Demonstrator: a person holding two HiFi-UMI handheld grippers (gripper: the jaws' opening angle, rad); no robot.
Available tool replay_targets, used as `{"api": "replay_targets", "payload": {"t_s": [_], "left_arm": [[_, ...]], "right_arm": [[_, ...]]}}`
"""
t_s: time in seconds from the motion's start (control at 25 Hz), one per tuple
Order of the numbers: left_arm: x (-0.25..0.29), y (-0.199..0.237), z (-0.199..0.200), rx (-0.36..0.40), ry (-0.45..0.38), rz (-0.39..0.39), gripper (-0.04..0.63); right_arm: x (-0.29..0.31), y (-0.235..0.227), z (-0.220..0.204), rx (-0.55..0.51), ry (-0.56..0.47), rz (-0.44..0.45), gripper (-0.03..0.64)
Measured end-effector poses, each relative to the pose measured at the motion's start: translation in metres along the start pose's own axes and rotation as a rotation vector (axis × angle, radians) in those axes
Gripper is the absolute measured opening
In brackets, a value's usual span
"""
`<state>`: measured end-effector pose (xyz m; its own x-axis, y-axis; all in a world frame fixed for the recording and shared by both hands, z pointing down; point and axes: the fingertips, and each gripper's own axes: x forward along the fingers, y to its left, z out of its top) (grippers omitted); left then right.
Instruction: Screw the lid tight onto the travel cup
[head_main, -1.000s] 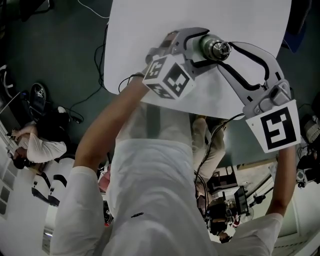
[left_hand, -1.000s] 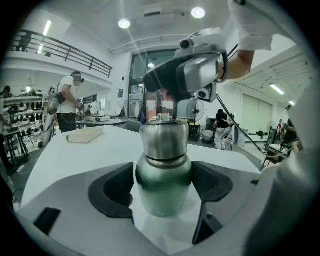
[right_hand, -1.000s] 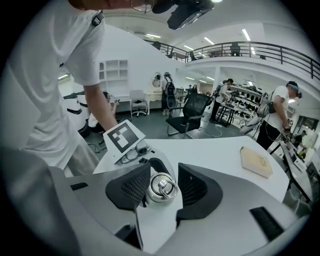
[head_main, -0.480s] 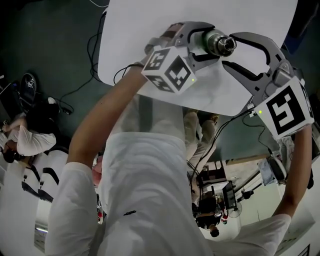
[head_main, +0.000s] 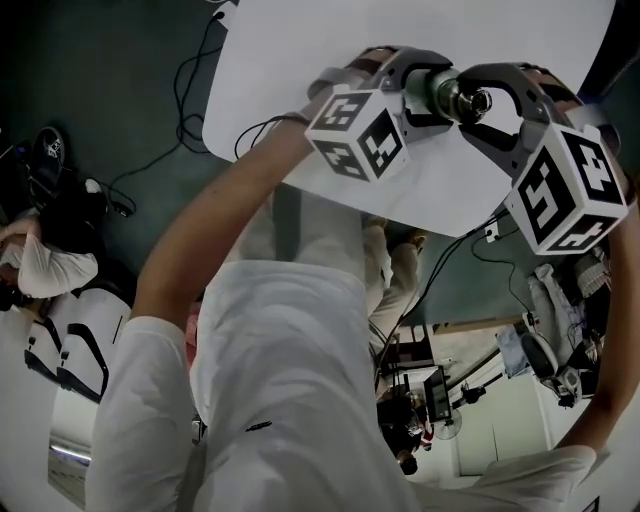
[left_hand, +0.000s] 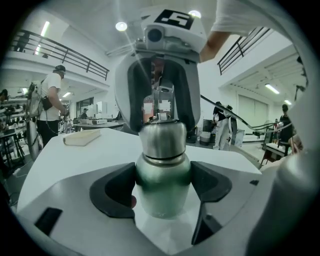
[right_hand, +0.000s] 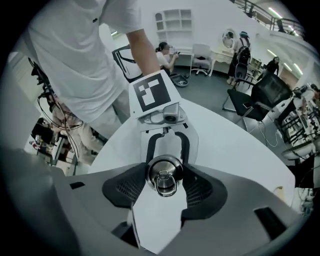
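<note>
Now we're seeing the left claw (left_hand: 162, 186) clamping the travel cup (left_hand: 162, 172) by its body over the white surface (right_hand: 240, 145) — the right claw (right_hand: 163, 186), pointing down around the lid (right_hand: 164, 172), has just been opening, pads barely clear.

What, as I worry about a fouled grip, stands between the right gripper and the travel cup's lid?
Nothing visible does. The jaws of the right gripper, which have just been opening, already flank the lid with nothing else between them; the left gripper is shut on the travel cup.
</note>
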<state>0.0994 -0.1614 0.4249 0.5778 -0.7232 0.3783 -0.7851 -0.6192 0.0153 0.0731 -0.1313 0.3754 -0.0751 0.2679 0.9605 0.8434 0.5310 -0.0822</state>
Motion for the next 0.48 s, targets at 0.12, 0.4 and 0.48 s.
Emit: {"api": "replay_targets", "payload": {"t_s": [0.12,0.4,0.48], "left_arm": [[0.0005,0.0014,0.0009,-0.001,-0.003,0.001,0.345],[0.0024,0.0014,-0.0016,-0.003,-0.009,-0.003,0.345],[0.003,0.0011,-0.0023,-0.004,-0.01,-0.003,0.345]], "right_arm": [[0.0002,0.0015,0.0006,-0.118,0.048,-0.012,0.218],[0.0033,0.0052,-0.0028,-0.19,0.036,-0.022,0.218],[0.0051,0.0036,-0.0037,-0.136,0.026,-0.053,0.218]]}}
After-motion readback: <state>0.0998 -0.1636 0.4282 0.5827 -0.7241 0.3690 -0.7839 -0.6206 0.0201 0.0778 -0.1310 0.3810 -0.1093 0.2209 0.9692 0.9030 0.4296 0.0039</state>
